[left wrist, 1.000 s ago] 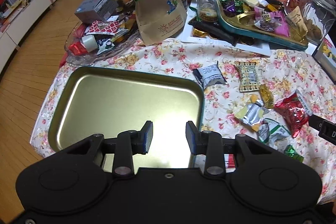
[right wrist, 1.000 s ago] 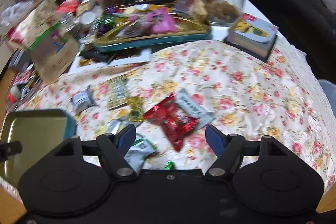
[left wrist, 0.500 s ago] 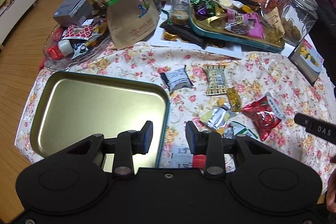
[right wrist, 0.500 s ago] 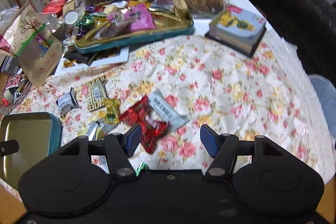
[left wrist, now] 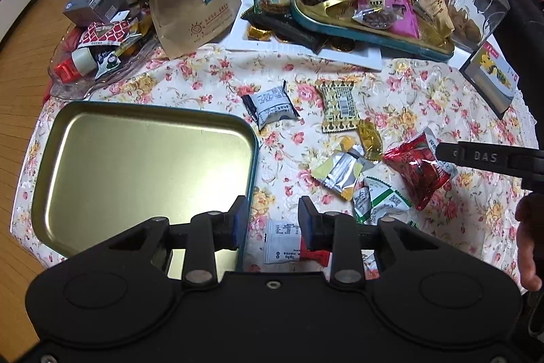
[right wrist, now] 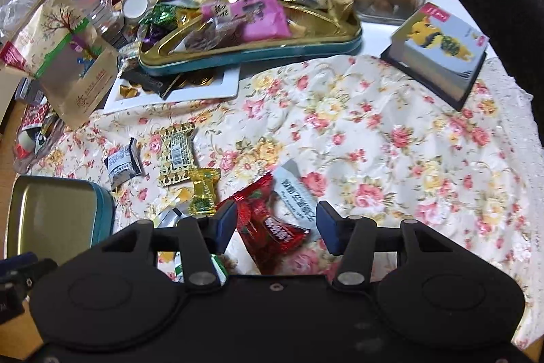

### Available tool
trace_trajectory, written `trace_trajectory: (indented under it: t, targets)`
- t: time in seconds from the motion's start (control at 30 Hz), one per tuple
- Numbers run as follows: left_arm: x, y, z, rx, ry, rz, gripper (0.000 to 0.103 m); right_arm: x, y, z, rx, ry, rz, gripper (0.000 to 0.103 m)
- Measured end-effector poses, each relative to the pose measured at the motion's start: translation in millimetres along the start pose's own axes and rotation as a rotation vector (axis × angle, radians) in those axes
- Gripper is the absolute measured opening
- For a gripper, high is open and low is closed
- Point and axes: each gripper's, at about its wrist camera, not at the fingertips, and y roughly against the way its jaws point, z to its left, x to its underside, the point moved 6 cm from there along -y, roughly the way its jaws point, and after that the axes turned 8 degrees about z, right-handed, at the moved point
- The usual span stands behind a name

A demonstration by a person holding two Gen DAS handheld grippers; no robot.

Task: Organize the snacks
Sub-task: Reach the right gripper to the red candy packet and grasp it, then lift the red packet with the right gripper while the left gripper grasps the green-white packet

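A: Right wrist view — what do you have?

B: My right gripper points down at a shiny red foil snack packet on the floral tablecloth; jaws closing, packet between them, pads not pressing.

A: Nearby?

B: Small gold-wrapped candy just left, empty gold metal tray with teal rim at the left edge.

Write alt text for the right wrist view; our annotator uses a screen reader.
The right gripper points down at a red snack packet on a floral tablecloth, its jaws closing around the packet without visibly pressing it yet. More wrapped snacks lie to its left beside an empty gold tray.
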Motion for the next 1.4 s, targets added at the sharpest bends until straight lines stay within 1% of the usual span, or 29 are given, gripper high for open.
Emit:
trace_trajectory:
  t: [0.17,0.27,0.43,0.5,0.63,0.77,0.8,0.87,0.97,1.0,1.13,1.23,1.4]
  targets:
    - [4.9,-6.3,4.7,0.007,-0.008,0.024,0.04,2.3,-19.5,17.2,0.051,0.096,0.019,0.054]
    - [7.2,-8.4,8.0,0.012,-0.005,0.034,0.04,4.0,-29.1,22.7,0.072,0.125,0.029,0.054]
    - [8.8,-10.3,10.0,0.022,-0.006,0.046,0.04,5.1,-46.7,24.0,0.096,0.119,0.064,0.054]
    - [9.5,-11.1,10.0,0.024,-0.005,0.051,0.04,5.4,-51.9,23.9,0.099,0.114,0.066,0.054]
    - [10.2,-12.7,10.6,0.017,-0.001,0.053,0.04,5.1,-59.6,25.3,0.097,0.102,0.054,0.06]
    - [8.9,-14.8,8.2,0.017,0.004,0.061,0.04,9.2,-62.9,33.5,0.126,0.164,0.049,0.059]
    - [8.7,-15.6,6.7,0.015,0.003,0.063,0.04,10.7,-63.1,34.9,0.133,0.186,0.046,0.058]
    - [8.2,-17.4,2.8,0.011,-0.004,0.067,0.04,12.9,-62.6,35.8,0.149,0.214,0.035,0.052]
    - [7.8,-20.0,-4.8,0.008,-0.019,0.07,0.04,15.8,-59.4,33.1,0.157,0.241,0.024,0.039]
    - [7.3,-20.8,-7.6,0.008,-0.024,0.071,0.04,16.4,-57.5,31.6,0.14,0.231,0.027,0.032]
    - [5.5,-24.0,-21.0,0.016,-0.046,0.074,0.04,19.2,-51.4,14.2,0.068,0.114,0.07,0.031]
    - [3.7,-27.9,-33.9,0.03,-0.067,0.078,0.04,20.1,-43.8,-2.2,0.024,0.021,0.08,0.031]
    - [-1.1,-36.8,-58.0,0.055,-0.097,0.079,0.04,19.9,-27.0,-33.4,-0.011,-0.128,0.082,0.032]
